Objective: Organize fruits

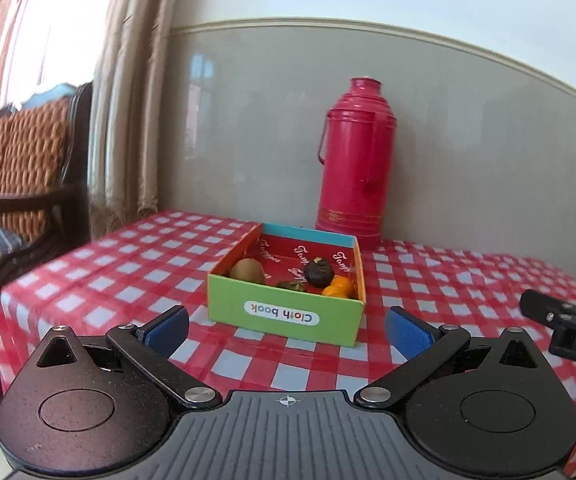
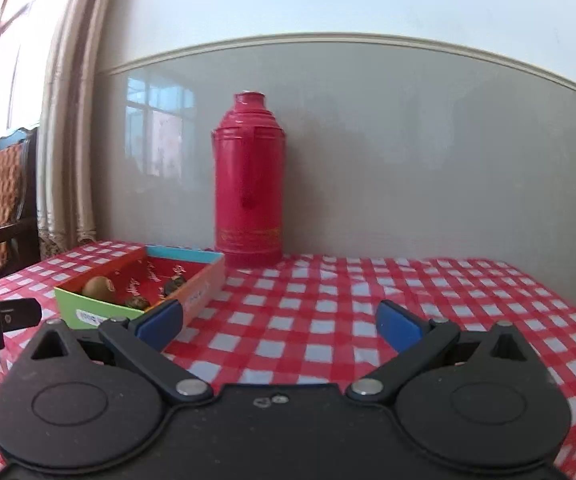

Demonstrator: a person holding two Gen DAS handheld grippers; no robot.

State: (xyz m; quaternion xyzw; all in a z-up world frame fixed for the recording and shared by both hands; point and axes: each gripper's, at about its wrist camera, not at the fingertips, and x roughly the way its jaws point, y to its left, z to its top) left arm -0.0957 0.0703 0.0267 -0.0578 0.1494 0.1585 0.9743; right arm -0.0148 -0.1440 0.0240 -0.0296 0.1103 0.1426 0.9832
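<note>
Kiwi (image 1: 246, 269), mangosteen (image 1: 319, 272), oranges (image 1: 338, 286) inside box (image 1: 284, 312).

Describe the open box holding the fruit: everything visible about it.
The box is a shallow, lidless tray that looks like cardboard. Its near wall is green with a white label reading "Cloth book" upside down; the far rim is light blue, the side walls orange, and the inside red with white script. It sits flat on the red-and-white checked tablecloth, in front of the red thermos, without visibly touching it. Inside lie a kiwi, a dark round fruit, a small greenish piece and orange fruit. Neither gripper touches it.
</note>
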